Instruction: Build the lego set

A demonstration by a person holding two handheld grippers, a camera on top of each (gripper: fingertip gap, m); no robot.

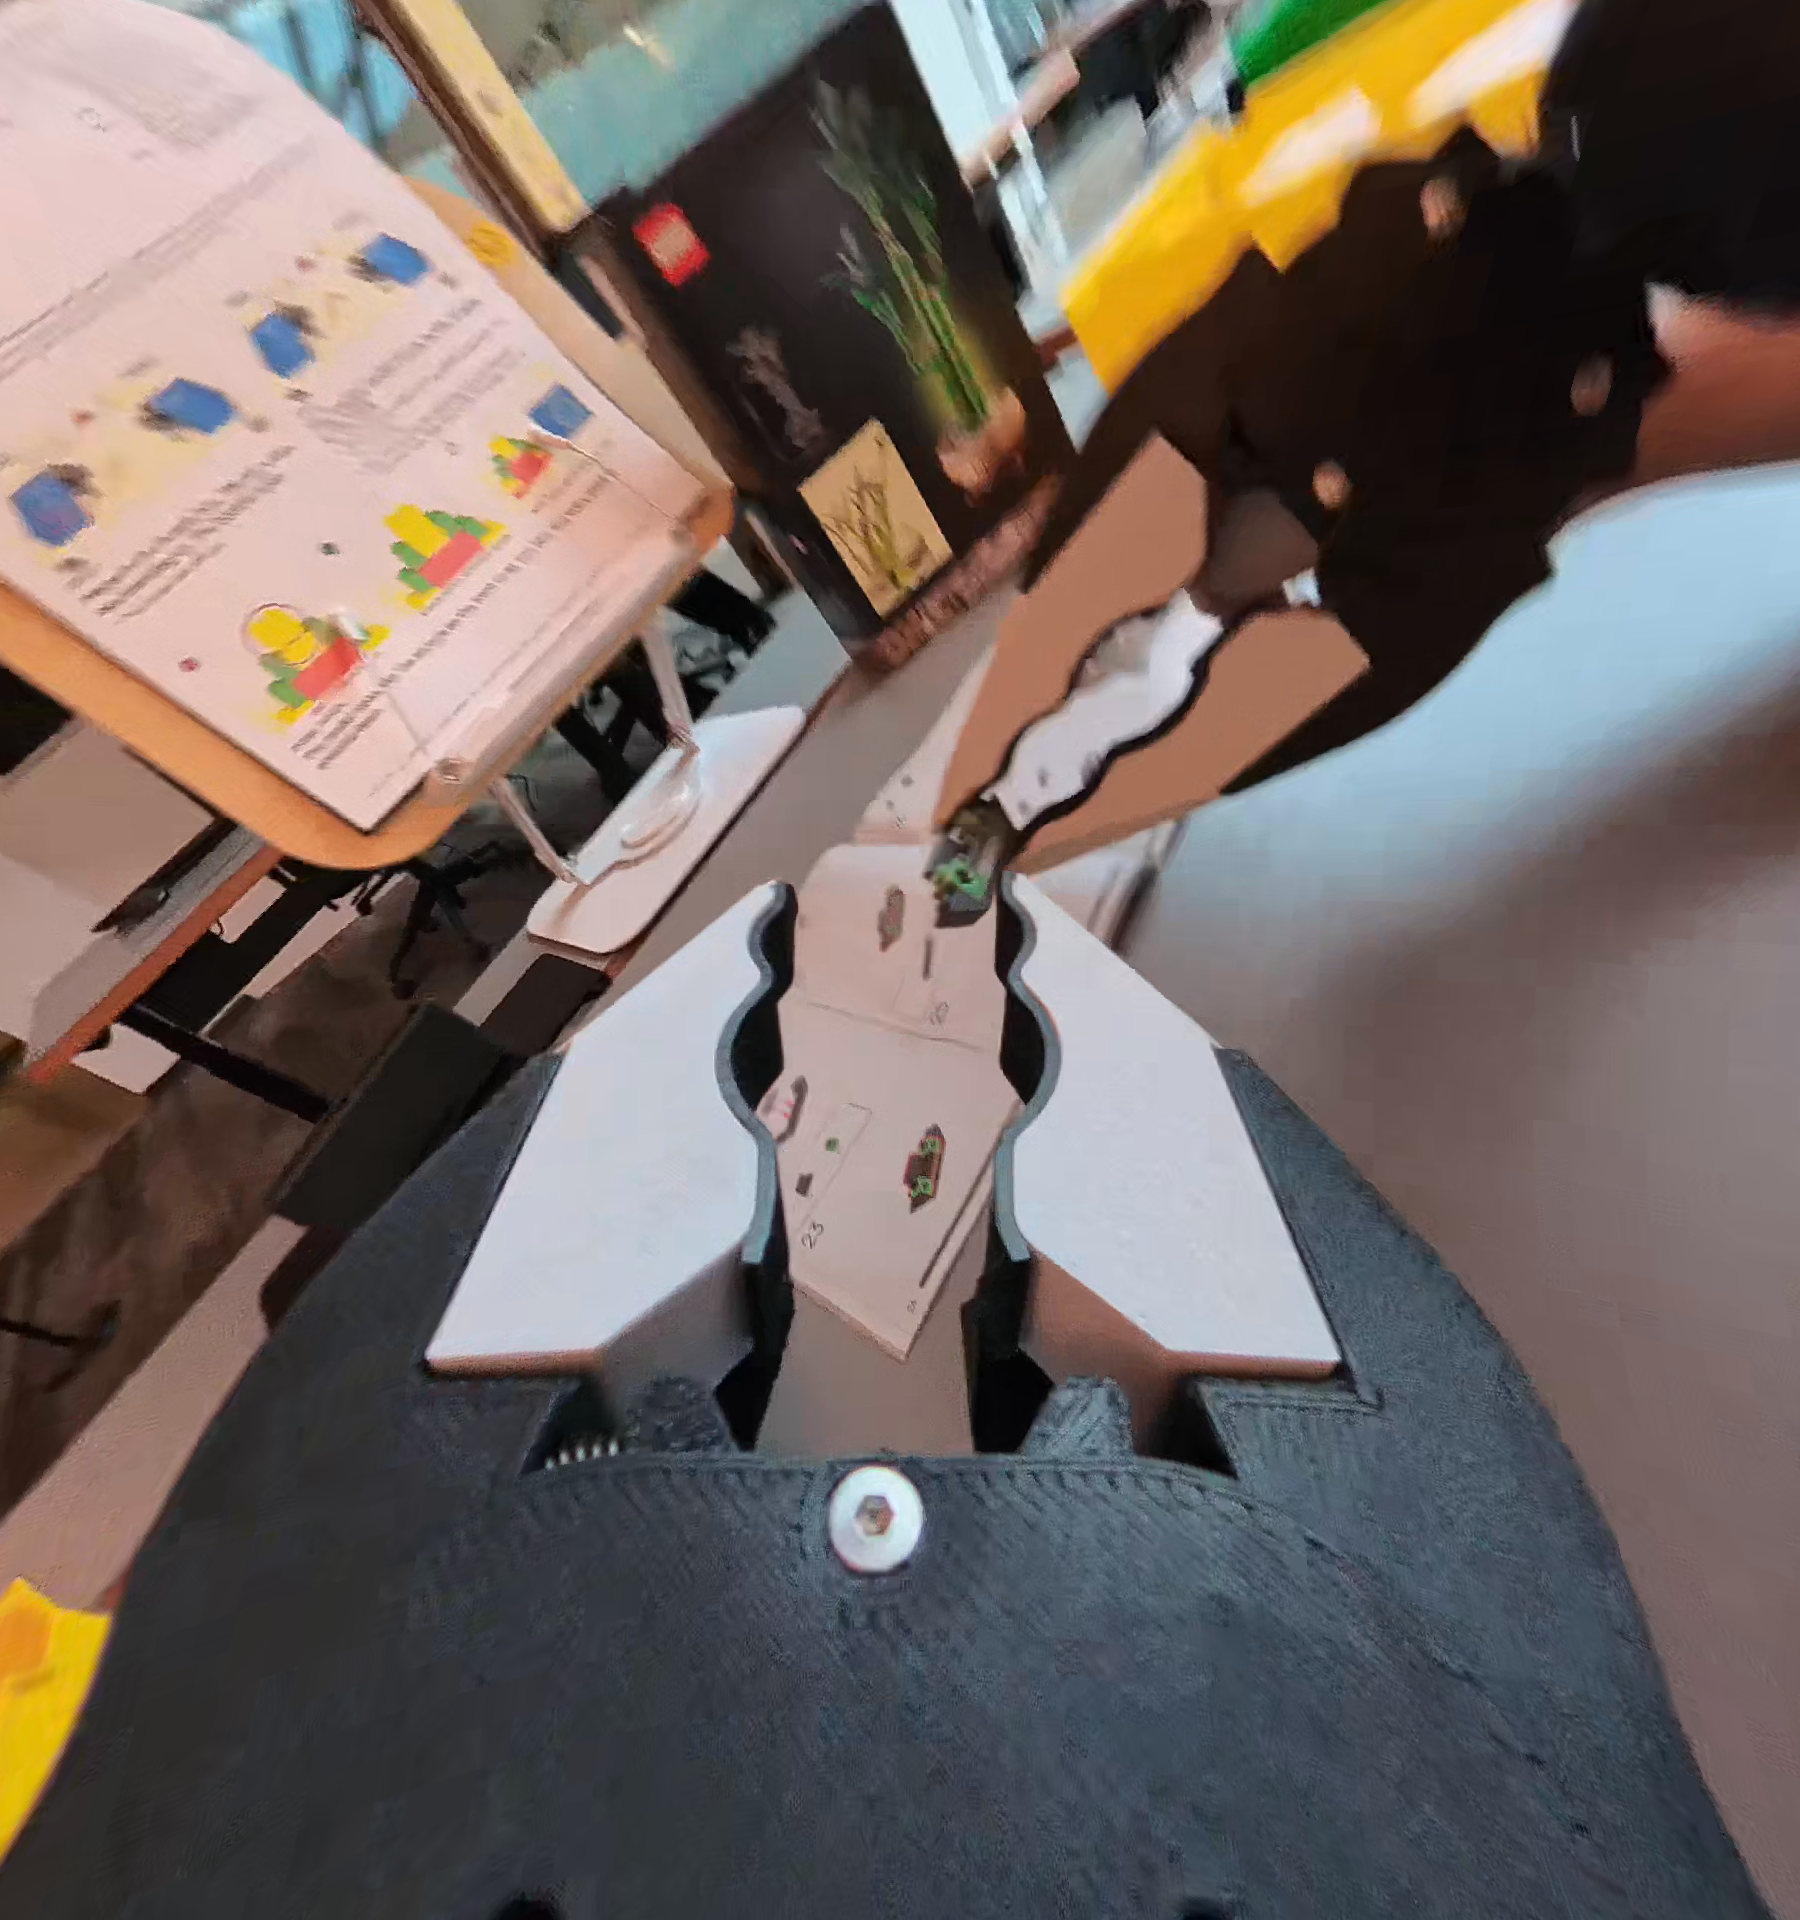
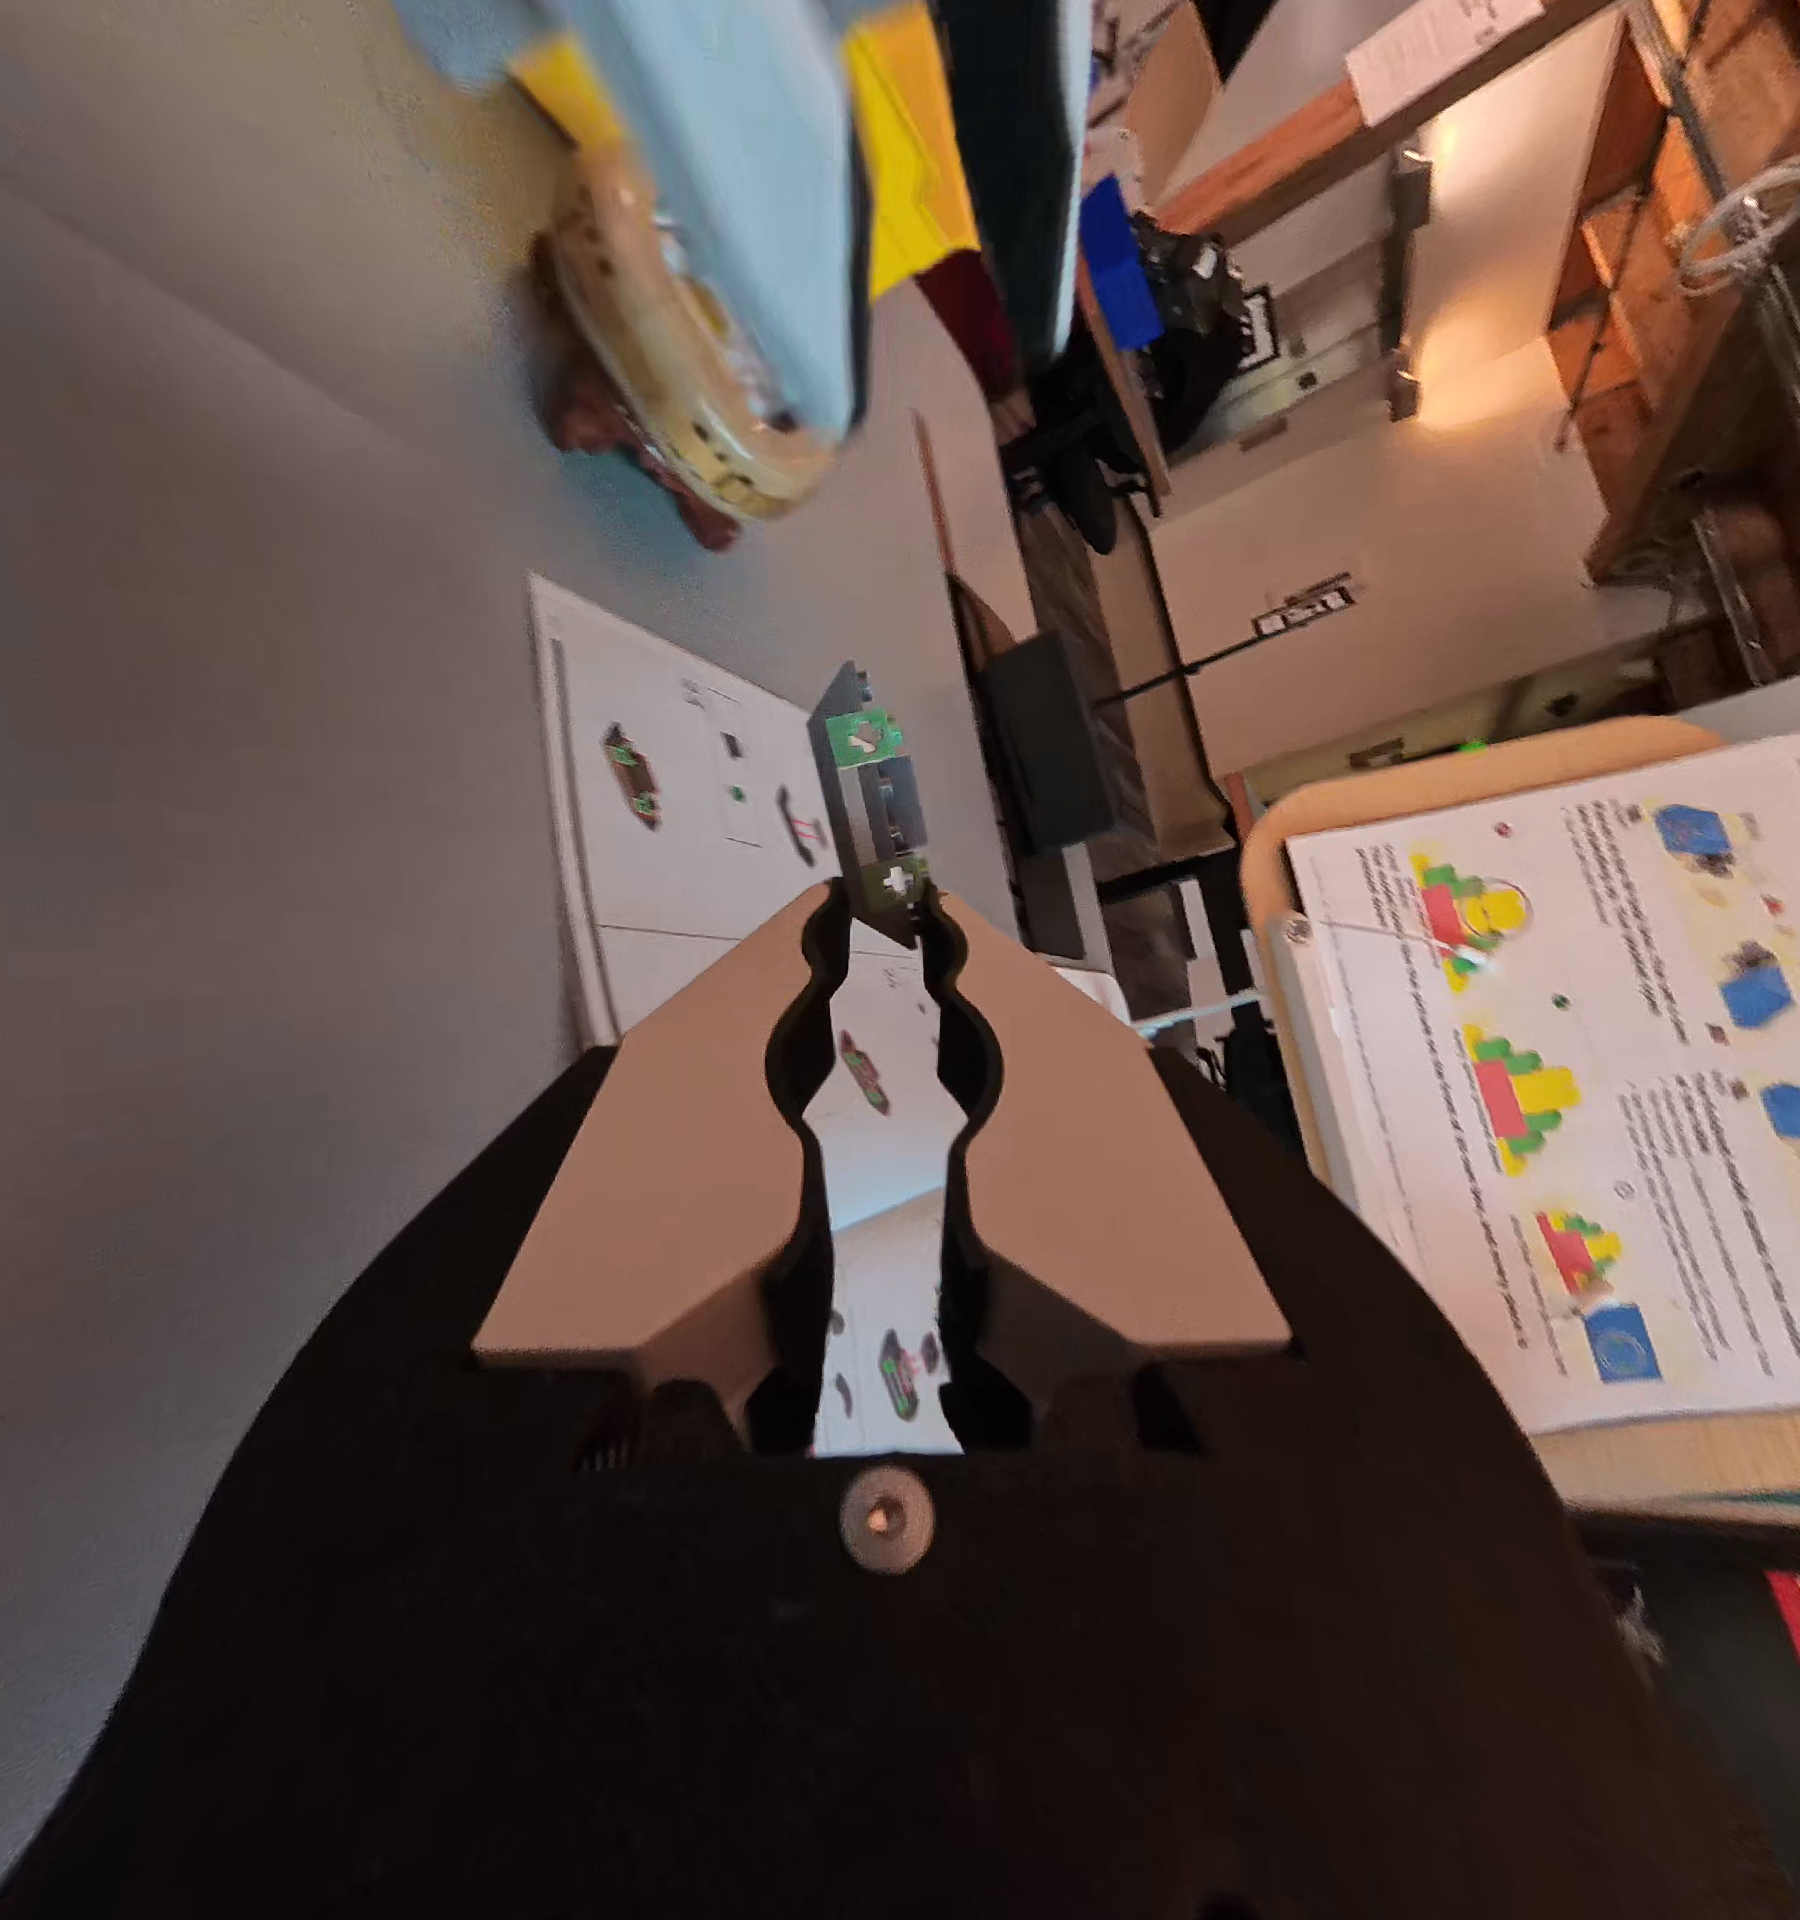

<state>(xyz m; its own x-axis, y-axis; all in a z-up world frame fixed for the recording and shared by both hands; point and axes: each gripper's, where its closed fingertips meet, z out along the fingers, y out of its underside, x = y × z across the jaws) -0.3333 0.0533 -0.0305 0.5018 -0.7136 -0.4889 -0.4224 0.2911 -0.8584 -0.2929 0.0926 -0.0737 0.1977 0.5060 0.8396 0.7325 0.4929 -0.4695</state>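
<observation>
Light was even and soft indoors; a warm lamp glow (image 2: 1447,364) brightened the wall above the instruction sheet (image 2: 1602,1091). Motion blur smeared both frames' upper edges; wide-angle distortion bent straight lines.

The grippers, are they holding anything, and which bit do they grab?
The right gripper pinches the small grey-and-green lego piece by its lower end, at the fingertips. The left gripper is open and holds nothing.

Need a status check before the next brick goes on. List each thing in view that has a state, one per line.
left gripper: open, empty
right gripper: shut on the lego assembly
lego assembly: partly built, held in the air by its lower end
instruction booklet: open, flat on the table
instruction sheet: propped on a tilted stand
</observation>
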